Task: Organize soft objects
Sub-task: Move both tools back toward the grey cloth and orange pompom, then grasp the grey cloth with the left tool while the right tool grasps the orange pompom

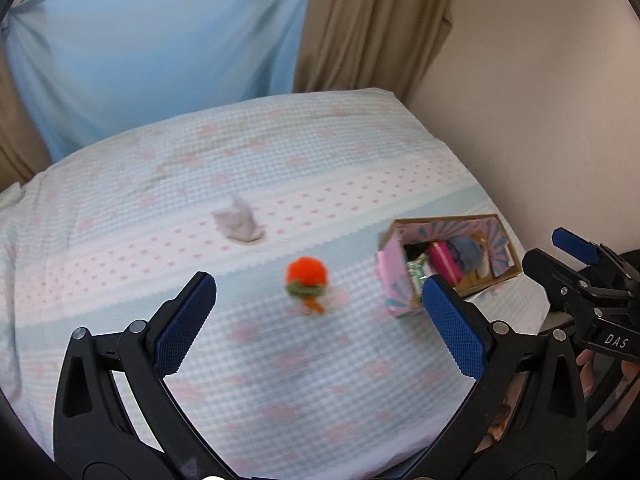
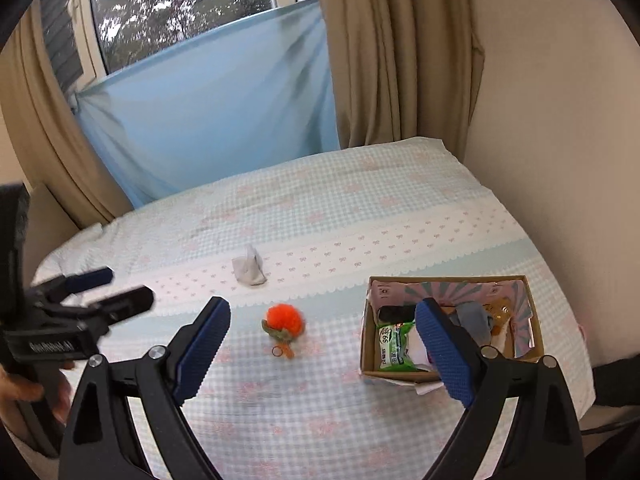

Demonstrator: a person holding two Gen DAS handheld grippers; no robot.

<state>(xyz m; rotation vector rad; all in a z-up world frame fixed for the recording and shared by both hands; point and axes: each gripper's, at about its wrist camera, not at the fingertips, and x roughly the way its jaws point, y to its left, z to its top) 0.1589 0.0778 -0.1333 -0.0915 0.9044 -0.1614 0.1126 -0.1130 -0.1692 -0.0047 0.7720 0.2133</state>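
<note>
Orange pom-pom (image 1: 307,273) lies dead ahead, centred between my left gripper (image 1: 320,312) jaws.
Both grippers' jaws gape empty; pom-pom's stem points toward me, cardboard box (image 2: 524,312) off right, nearer my right gripper (image 2: 324,348).

Pale blue-and-white gingham on the bed cover (image 2: 320,216), crossed by a white band dotted with pink bows. Bright orange pom-pom (image 2: 283,319) with a green collar. White crumpled cloth (image 2: 249,268). Brown cardboard box (image 2: 368,344), its flaps pink with teal sunburst stripes. Beige curtains (image 2: 400,60), a light blue sheet (image 2: 208,120) between them. Black grippers, blue textured pads (image 2: 444,352).
</note>
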